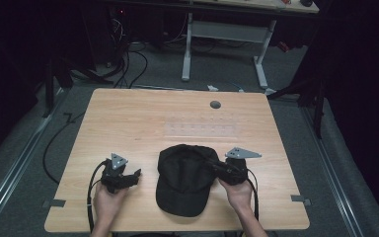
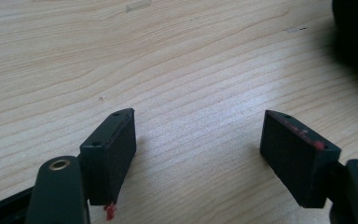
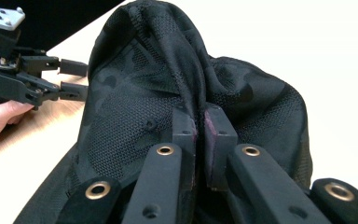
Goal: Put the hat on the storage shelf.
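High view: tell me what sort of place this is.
Probably a lab or recording workspace, not a home. A bare wooden table stands on grey carpet, cables trail across the floor behind it, and a white-legged desk stands in a dark room beyond.

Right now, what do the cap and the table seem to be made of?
Cap: black fabric, matte, probably a mesh weave; tiny holes and a faint camouflage pattern show, and it folds into a soft ridge where the right gripper pinches it.
Table: light wood or a wood-look laminate, smooth with a low sheen; the grain lines show, but the pictures cannot settle which.
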{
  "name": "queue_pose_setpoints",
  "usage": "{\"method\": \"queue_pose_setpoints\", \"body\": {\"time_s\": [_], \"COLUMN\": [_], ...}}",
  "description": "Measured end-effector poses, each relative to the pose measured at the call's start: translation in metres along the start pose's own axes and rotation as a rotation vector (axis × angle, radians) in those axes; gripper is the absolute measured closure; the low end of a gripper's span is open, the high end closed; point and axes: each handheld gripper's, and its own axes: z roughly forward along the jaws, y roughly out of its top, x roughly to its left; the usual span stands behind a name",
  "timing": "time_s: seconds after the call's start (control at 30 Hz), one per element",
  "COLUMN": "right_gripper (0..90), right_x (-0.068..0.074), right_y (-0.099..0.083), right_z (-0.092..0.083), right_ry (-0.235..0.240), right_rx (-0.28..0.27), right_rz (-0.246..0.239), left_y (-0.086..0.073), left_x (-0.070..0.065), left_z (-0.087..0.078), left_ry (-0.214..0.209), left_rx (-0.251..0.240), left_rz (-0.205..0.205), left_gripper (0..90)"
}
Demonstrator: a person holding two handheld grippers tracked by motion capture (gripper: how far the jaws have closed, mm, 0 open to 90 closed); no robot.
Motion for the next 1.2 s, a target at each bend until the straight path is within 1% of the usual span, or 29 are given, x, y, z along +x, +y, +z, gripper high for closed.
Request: {"method": "queue_pose_setpoints", "body": {"time_s": [0.17,0.2,0.37,0.43,0.47,0.53,0.6,0.67,0.8,1.0,1.2], "right_gripper": [84.9,84.9,84.9,84.9,84.9,84.9,84.9,84.9,84.9,84.9,84.9], "right_x": [-0.002,-0.002,-0.005,-0.006,-0.006,-0.007,-0.008,-0.01,-0.011,-0.011,-0.009], "right_y": [0.004,0.006,0.01,0.012,0.013,0.015,0.018,0.02,0.023,0.024,0.026], "right_z": [-0.007,-0.011,-0.021,-0.025,-0.028,-0.032,-0.037,-0.04,-0.045,-0.045,-0.044], "right_ry": [-0.001,-0.002,-0.007,-0.008,-0.009,-0.011,-0.01,-0.007,-0.006,0.01,0.025], "right_rx": [-0.016,-0.029,-0.051,-0.063,-0.072,-0.085,-0.097,-0.107,-0.124,-0.135,-0.143], "right_rz": [-0.013,-0.018,-0.025,-0.031,-0.036,-0.042,-0.045,-0.048,-0.056,-0.061,-0.074], "left_y": [0.0,0.0,0.0,0.001,0.001,0.002,0.002,0.003,0.009,0.02,0.031], "left_x": [-0.001,-0.001,0.0,0.001,0.002,0.003,0.001,-0.002,-0.011,-0.024,-0.036], "left_z": [0.0,0.001,0.0,-0.001,-0.002,-0.003,-0.004,-0.006,-0.011,-0.016,-0.019], "left_ry": [-0.009,-0.014,-0.029,-0.045,-0.058,-0.091,-0.12,-0.152,-0.237,-0.36,-0.458], "left_rx": [0.005,0.006,0.008,0.012,0.016,0.01,-0.002,-0.016,-0.033,-0.037,-0.044], "left_rz": [0.005,0.006,0.018,0.005,-0.004,-0.022,-0.026,-0.019,-0.002,0.033,0.063], "left_gripper": [23.7,23.2,22.8,22.8,22.9,24.5,24.7,25.0,24.9,23.0,20.6]}}
